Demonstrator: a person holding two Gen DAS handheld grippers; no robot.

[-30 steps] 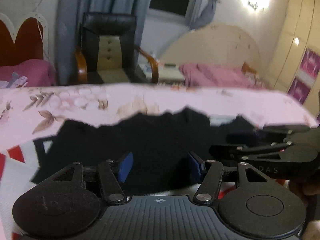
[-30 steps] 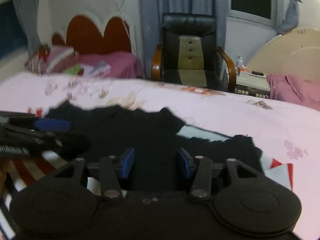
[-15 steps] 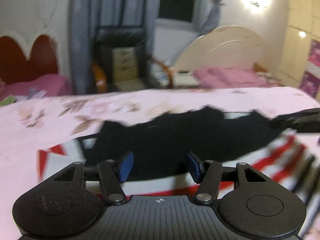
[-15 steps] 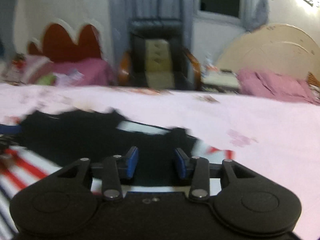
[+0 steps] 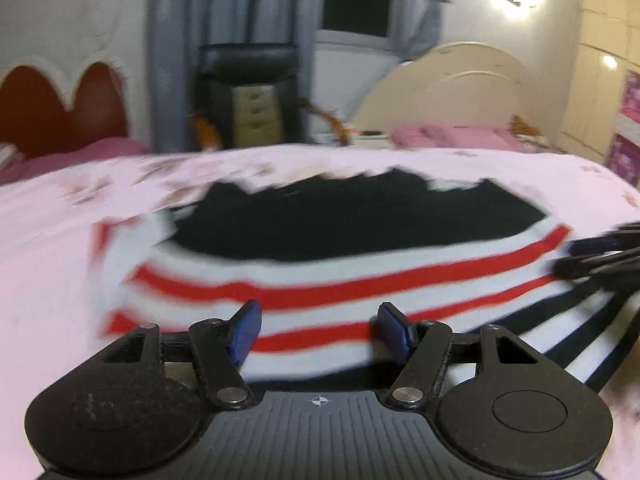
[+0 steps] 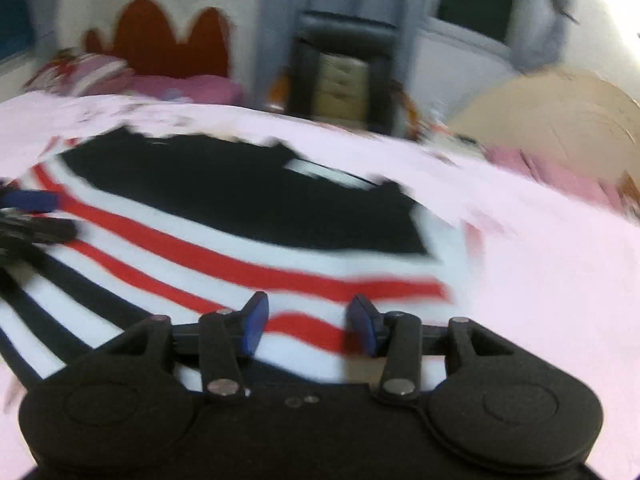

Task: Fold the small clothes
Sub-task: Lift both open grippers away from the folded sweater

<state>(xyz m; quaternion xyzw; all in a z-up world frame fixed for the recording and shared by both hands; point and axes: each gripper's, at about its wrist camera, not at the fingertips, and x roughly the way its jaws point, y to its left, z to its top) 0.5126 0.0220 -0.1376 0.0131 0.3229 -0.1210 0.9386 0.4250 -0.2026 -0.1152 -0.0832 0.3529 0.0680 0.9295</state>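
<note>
Striped shirt [image 5: 320, 292], mid-frame, looks soft & floppy (light, prob. slides on sheet), so pinch hem lower-center; left gripper [image 5: 318, 330] & right gripper [image 6: 308, 324] both spread, empty.

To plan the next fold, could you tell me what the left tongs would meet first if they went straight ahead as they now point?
Most likely the striped garment: the left tongs are open with its red-and-white part directly between and ahead of the tips. The black part lies further along. The picture is blurred, so whether the tips already touch the cloth is unclear.
</note>
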